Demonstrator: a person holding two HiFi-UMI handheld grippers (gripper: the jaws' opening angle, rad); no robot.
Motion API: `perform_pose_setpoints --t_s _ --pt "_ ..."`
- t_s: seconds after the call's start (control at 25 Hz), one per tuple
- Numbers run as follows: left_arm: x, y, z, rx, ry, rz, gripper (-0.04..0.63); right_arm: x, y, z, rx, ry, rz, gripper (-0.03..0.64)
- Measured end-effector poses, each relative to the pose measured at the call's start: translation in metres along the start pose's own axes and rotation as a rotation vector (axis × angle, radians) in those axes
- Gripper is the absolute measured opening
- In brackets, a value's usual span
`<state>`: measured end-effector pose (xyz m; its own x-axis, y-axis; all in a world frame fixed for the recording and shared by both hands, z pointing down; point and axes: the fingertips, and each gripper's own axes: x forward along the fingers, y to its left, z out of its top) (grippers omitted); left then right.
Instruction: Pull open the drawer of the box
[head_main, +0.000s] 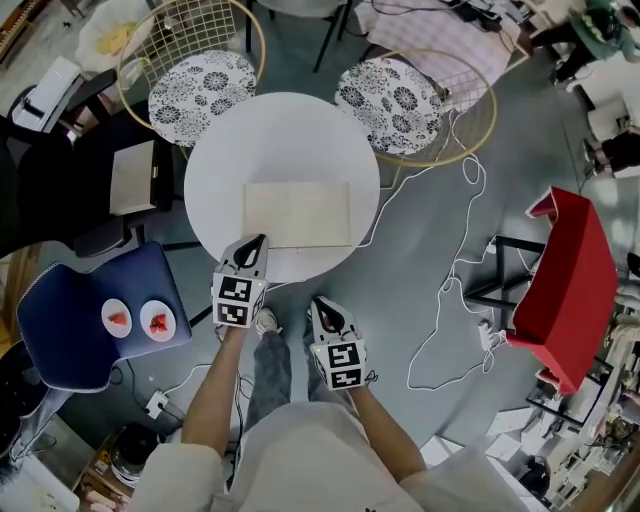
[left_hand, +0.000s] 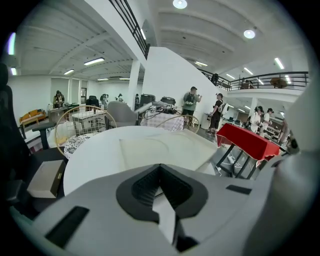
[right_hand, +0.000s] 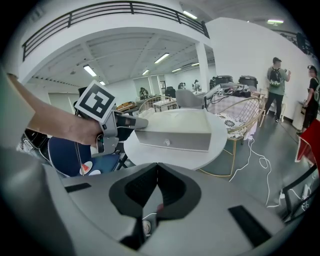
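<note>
A flat white box (head_main: 297, 213) lies on a round white table (head_main: 225, 160). In the right gripper view its front shows a drawer face (right_hand: 172, 142) with a small knob (right_hand: 167, 142), and the drawer sits flush. My left gripper (head_main: 255, 243) is shut, its tip at the box's front left corner (right_hand: 137, 123). In the left gripper view the box top (left_hand: 165, 150) lies just past the left gripper (left_hand: 160, 167), whose jaws meet. My right gripper (head_main: 322, 305) is shut and empty, held off the table's near edge, in front of the drawer face (right_hand: 157, 167).
Two wire chairs with patterned cushions (head_main: 203, 95) (head_main: 390, 98) stand behind the table. A blue chair (head_main: 80, 330) with two small plates is at the left, a red table (head_main: 570, 285) at the right. A white cable (head_main: 450, 300) trails on the floor. People stand far off (right_hand: 276, 80).
</note>
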<state>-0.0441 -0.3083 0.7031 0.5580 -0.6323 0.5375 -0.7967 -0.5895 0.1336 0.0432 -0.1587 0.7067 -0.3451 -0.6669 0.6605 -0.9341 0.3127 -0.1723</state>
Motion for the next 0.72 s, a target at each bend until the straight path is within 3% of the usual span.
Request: perform_pose_setpoints --t_s 0.12,0.6,0.72 --pt "0.002 -0.003 -0.003 0.038 0.008 0.003 0.011 0.007 0.001 0.002 0.002 0.004 0.01 0.015" --pt "0.001 -0.002 -0.004 0.012 -0.008 0.008 0.011 0.047 0.001 0.014 0.032 0.012 -0.002 0.02" --pt "0.001 -0.002 -0.003 0.017 -0.007 0.002 0.011 0.061 0.001 0.014 0.071 0.038 0.023 0.113"
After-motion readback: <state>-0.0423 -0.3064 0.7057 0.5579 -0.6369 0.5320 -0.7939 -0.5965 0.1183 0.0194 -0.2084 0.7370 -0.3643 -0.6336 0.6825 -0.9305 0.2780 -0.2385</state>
